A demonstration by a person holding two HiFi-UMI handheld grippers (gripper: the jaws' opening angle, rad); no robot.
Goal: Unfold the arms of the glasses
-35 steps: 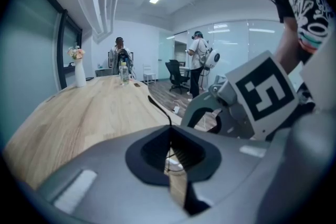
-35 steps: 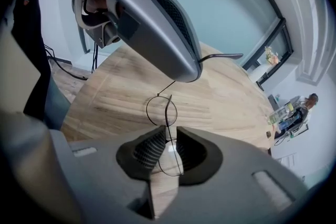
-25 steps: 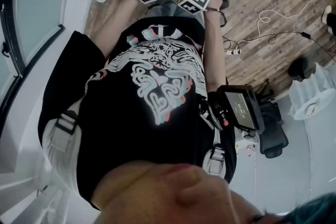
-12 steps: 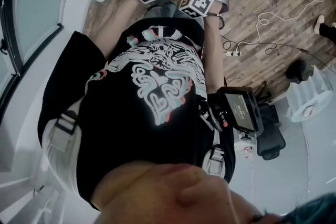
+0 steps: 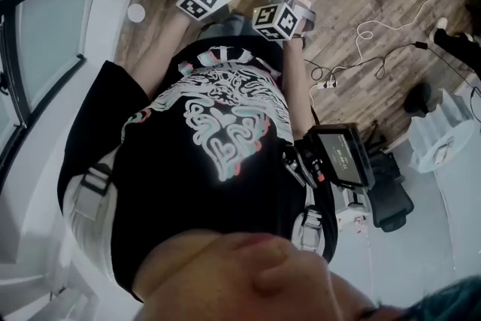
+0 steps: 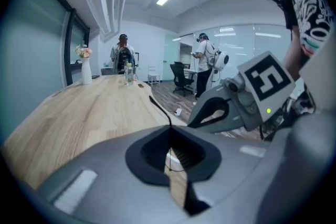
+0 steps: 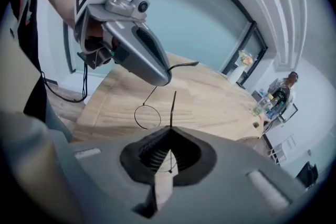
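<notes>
The left gripper (image 7: 165, 80) has its jaws pressed together on the thin wire glasses (image 7: 148, 116). It pinches one arm (image 7: 185, 65), which comes out at its tips and runs away to the side, with a small curve at the far end. Just below these same tips a round lens rim (image 7: 135, 116) hangs on a short piece of wire.

The right gripper (image 7: 170, 127) also has its jaws together, clamped on the other arm (image 7: 172, 109). This arm is a straight black rod that stands up out of the right gripper's tips and ends close under the tips of the left one. In the slot behind the right tips a part of a second thin ring shows, but I cannot tell exactly how it sits there.

The two grippers are very near to each other, tips almost facing, and the glasses are stretched between them in the air. The wooden table (image 7: 220, 102) lies beyond and below both tips, and the glasses do not touch it. In the head view both grippers are side by side, just over the near edge of this table
</notes>
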